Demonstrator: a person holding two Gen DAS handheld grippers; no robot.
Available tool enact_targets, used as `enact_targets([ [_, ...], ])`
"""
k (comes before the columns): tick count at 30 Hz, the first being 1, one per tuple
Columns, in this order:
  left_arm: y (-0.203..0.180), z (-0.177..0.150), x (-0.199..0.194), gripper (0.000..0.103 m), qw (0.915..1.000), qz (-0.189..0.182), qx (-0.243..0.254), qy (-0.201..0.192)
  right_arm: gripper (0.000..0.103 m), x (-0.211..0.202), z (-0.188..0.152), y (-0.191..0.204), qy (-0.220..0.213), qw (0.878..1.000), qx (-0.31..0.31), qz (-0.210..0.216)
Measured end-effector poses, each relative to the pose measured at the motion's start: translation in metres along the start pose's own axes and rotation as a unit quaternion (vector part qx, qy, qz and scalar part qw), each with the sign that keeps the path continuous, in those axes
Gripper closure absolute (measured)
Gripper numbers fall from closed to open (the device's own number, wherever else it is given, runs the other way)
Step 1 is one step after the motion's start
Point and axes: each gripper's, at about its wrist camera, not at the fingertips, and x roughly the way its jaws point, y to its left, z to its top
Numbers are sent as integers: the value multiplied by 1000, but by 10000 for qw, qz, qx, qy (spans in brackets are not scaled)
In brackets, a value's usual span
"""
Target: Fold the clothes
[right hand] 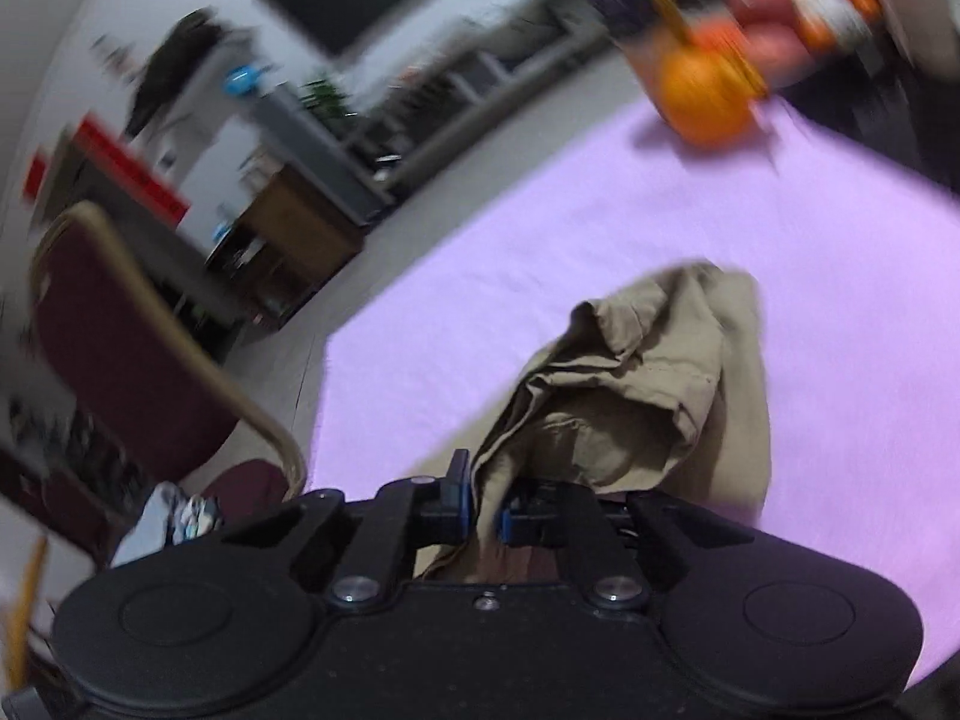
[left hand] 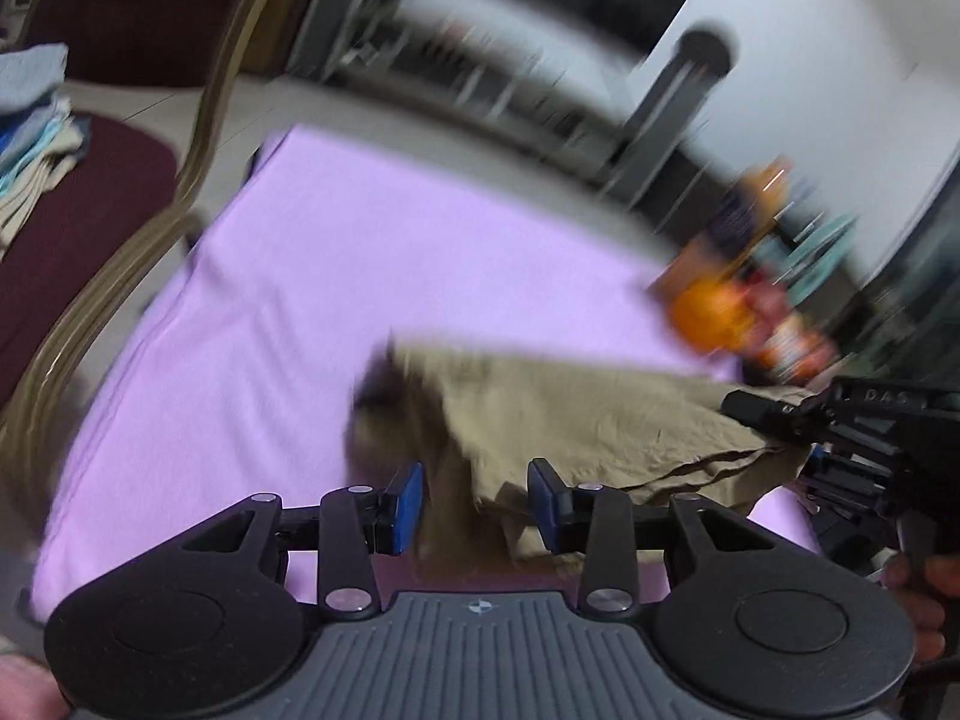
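garment (right hand: 636, 384), one; tools, two

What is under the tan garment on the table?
The tan garment lies bunched on a lilac cloth covering the table, one edge pinched in the right tool. Whatever sits beneath the heap itself is covered.

Black left hand-held gripper (left hand: 477, 501), blue pads (left hand: 407, 507), silver screws, ribbed grey housing

Wide bare stretch of lilac-covered surface (left hand: 288, 300) open at left and beyond, crumpled khaki garment (right hand: 648, 384) heaped near centre, blurred fruit pile (right hand: 708, 90) crowding the far corner, maroon chair (left hand: 90, 228) flanking the left edge
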Motion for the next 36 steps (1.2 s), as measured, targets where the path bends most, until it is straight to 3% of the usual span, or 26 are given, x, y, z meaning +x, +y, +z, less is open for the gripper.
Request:
enact_targets([
  [3,3,6,-12,66,9996,-73,-124,-257,94,-37,22,32,-76,9947,-1016,-122],
  [6,3,7,-11,66,9995,-55,-184,-234,94,-71,39,65,-218,9740,-2226,-370],
  [8,1,6,-9,66,9997,-1,-126,-190,94,-84,40,87,-448,9422,-3243,-713],
  [10,-2,4,-7,66,9998,73,-35,-166,94,-91,39,107,-665,9008,-4166,-1032],
  [13,-6,1,-3,66,9997,187,90,-121,94,-82,31,119,-869,8409,-5179,-1307],
  [14,-7,1,-1,66,9996,226,115,-96,94,-78,30,121,-892,8293,-5354,-1325],
  [17,-6,-1,5,66,9992,373,127,-28,95,-63,34,118,-773,8450,-5186,-1051],
  [21,-3,0,9,66,9987,496,30,-71,95,-52,56,102,-411,9123,-4070,-172],
  [24,-4,1,13,66,9983,584,-10,-73,95,-37,72,83,35,9357,-3482,562],
  [27,-7,-2,23,66,9972,746,84,62,95,-3,78,61,567,9402,-3235,903],
  [31,-12,-7,41,66,9949,930,235,324,95,50,65,38,896,9246,-3683,389],
  [36,-19,-11,58,66,9930,974,396,543,92,86,70,12,961,9238,-3705,1],
])
